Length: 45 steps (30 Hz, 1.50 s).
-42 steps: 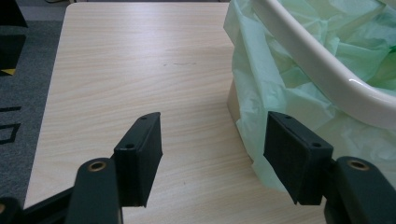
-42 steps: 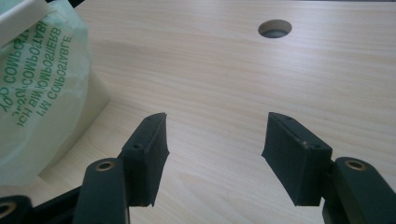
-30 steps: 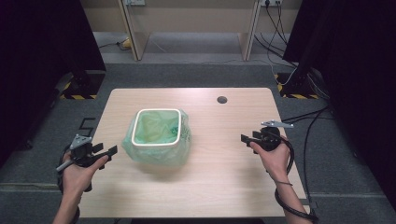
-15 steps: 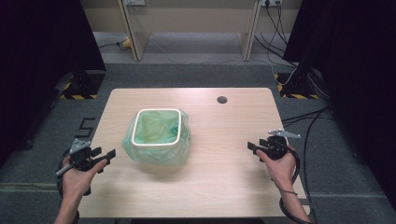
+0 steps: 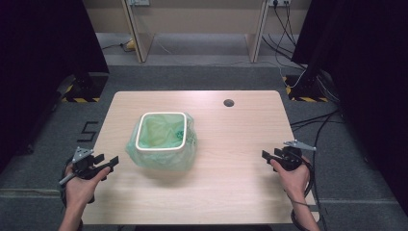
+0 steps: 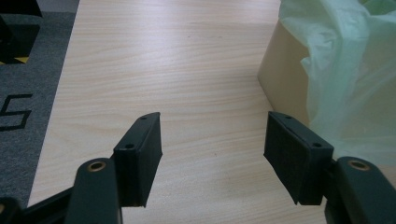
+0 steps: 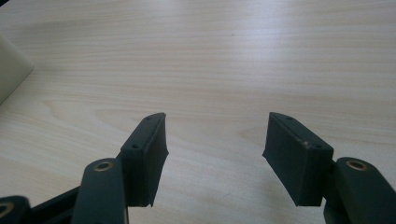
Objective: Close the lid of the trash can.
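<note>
A cream bin point(image 5: 160, 132) stood a little left of the middle of the wooden table point(image 5: 231, 139), lined with a pale green bag point(image 5: 185, 153) that folded over the rim and draped down the outer walls.

The left gripper point(image 5: 109, 163) sat low at the table's near left edge, pointing toward the bin and apart from it. Its jaws stood wide with nothing between them; in the left gripper view point(image 6: 212, 140) bare wood showed in the gap, and the bin's cream wall point(image 6: 282, 74) and hanging bag point(image 6: 345, 79) rose just ahead to the right.

The right gripper point(image 5: 268, 155) rested low near the right edge, held in the person's right hand point(image 5: 292, 177), well apart from the bin. Jaws wide there too, holding nothing; the right gripper view point(image 7: 215, 140) showed plain tabletop between them.

A small dark round hole point(image 5: 229, 102) sat in the table toward the far side. Cables point(image 5: 308, 120) trailed on the grey floor to the right.
</note>
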Each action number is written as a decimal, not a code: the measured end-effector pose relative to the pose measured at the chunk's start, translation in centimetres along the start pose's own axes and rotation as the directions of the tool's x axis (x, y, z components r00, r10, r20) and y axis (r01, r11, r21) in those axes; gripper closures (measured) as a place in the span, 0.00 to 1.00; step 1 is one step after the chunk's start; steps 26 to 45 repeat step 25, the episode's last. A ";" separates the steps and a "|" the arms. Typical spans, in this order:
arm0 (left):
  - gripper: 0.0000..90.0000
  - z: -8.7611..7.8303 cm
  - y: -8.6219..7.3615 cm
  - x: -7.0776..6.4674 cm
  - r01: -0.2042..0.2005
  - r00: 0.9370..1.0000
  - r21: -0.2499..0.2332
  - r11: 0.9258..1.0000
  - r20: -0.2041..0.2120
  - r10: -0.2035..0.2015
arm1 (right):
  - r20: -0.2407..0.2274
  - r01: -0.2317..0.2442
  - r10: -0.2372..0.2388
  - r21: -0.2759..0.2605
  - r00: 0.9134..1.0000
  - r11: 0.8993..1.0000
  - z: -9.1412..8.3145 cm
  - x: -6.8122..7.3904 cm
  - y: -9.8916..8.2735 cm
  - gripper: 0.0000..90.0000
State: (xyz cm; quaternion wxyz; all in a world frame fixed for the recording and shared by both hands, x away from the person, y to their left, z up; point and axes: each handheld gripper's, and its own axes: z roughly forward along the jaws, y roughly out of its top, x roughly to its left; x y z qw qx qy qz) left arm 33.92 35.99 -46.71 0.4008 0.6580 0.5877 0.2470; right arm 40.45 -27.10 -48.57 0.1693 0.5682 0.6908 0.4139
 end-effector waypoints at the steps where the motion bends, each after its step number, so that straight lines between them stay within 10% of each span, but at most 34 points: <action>1: 0.40 0.1 -0.1 0.0 -0.001 1.000 -0.001 1.000 0.000 0.001 | 0.002 -0.004 0.004 -0.004 1.000 1.000 0.0 -0.1 -0.1 0.43; 25: 0.40 0.5 -3.7 0.4 0.019 1.000 -0.050 0.999 -0.012 -0.020 | 0.015 0.043 -0.042 -0.078 0.999 0.996 0.2 0.0 -1.3 0.40; 45: 0.40 0.5 -3.7 0.4 0.019 1.000 -0.050 0.999 -0.012 -0.020 | 0.015 0.043 -0.042 -0.078 0.999 0.996 0.2 0.0 -1.3 0.40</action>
